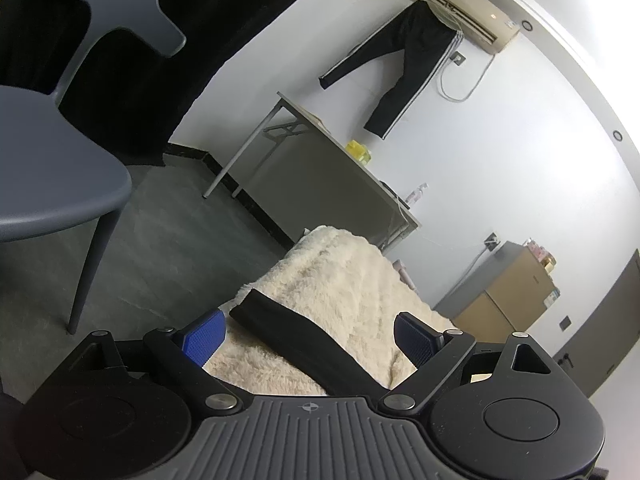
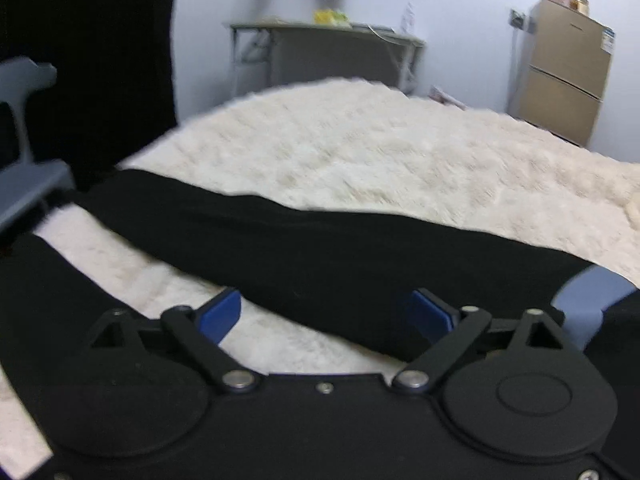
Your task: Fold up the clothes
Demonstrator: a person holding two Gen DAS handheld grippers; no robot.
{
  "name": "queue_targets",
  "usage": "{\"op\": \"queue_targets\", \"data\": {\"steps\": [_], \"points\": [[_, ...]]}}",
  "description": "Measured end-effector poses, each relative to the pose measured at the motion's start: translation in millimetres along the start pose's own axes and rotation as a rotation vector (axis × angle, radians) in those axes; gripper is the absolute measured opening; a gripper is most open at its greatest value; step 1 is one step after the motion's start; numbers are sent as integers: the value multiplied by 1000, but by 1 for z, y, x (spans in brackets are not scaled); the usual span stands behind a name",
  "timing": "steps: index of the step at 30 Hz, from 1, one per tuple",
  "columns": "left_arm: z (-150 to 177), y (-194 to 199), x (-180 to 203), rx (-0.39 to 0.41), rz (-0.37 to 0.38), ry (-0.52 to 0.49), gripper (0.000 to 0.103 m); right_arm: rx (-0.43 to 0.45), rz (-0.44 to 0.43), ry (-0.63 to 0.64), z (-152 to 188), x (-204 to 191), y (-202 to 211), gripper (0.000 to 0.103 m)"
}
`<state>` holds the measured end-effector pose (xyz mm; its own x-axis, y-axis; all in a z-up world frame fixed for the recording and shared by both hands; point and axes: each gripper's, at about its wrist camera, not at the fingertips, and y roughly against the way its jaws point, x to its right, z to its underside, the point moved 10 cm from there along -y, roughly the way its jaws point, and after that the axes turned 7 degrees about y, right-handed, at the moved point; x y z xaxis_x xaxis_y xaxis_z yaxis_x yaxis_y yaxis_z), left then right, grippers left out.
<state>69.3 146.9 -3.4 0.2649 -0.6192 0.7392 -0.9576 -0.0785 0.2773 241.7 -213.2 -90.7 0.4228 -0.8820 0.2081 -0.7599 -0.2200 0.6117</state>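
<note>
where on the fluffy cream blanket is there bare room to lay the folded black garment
The widest bare patch of the fluffy cream blanket lies beyond the long black garment, toward the grey desk and tan fridge. A narrow strip shows between its two black legs. The near edge by both open grippers is crowded.

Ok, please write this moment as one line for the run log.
left gripper: open, black garment between jaws | right gripper: open over garment | surface: cream fluffy blanket | fold: not yet visible

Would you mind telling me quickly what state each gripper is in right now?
Left gripper: open, holding nothing; the black garment lies between its pads.
Right gripper: open, holding nothing, over the black garment.
</note>
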Motion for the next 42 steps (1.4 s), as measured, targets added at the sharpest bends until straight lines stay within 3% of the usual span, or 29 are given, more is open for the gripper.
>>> {"op": "queue_targets", "data": {"steps": [2, 5, 9, 12, 26, 34, 37, 42], "points": [[0, 0, 0, 0, -1, -3, 89, -10, -20, 26, 6, -10, -2, 91], [0, -1, -1, 1, -1, 2, 89, 62, -48, 43, 3, -26, 12, 91], [1, -2, -1, -4, -1, -4, 89, 170, -147, -46, -10, -50, 31, 91], [1, -2, 0, -7, -1, -9, 89, 205, -216, -95, -9, -65, 44, 92], [2, -3, 0, -14, 3, -16, 89, 185, -221, -67, 16, -84, 55, 93], [2, -3, -1, -15, 5, -13, 89, 18, -341, 43, 38, -122, 47, 93], [3, -2, -1, -15, 5, -13, 89, 69, -388, 72, 27, -134, 63, 93], [2, -1, 0, -13, 7, -14, 89, 197, -359, 96, 11, -140, 82, 93]]}}
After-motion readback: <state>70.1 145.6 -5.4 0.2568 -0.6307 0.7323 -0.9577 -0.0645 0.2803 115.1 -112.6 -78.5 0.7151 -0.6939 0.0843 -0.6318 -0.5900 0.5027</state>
